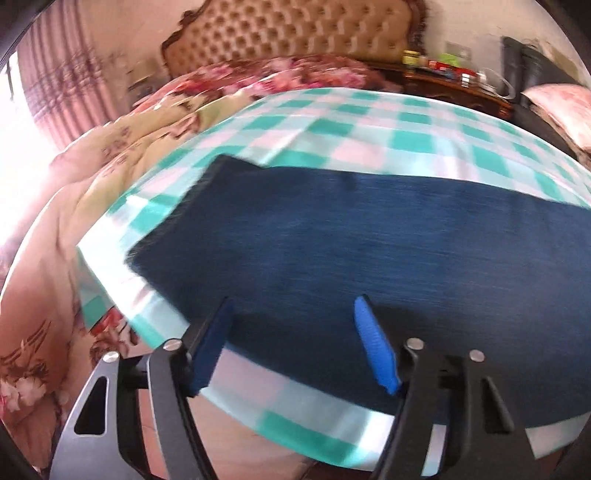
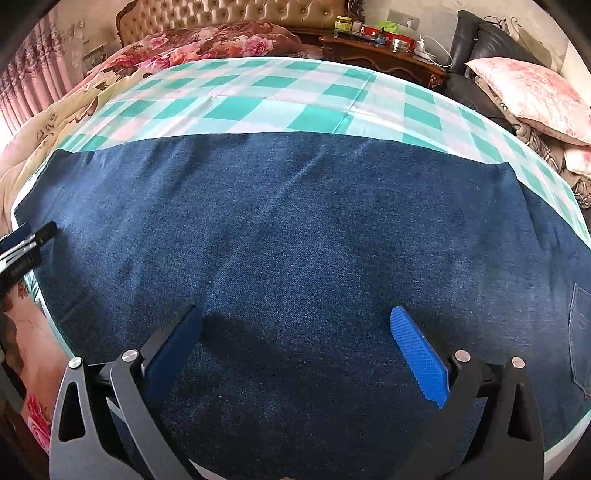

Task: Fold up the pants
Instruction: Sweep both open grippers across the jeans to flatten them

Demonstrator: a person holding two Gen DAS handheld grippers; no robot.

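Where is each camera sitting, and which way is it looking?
Left wrist view: sits on the left gripper, looking down and forward over the cuff end of the pants on the checked sheet; its own two fingers show, apart, nothing between them.
Right wrist view: sits on the right gripper, looking down over the middle of the pants; its own fingers show, open, and the left gripper pokes in at the left edge.
Shared: pants, sheet, headboard, nightstand.
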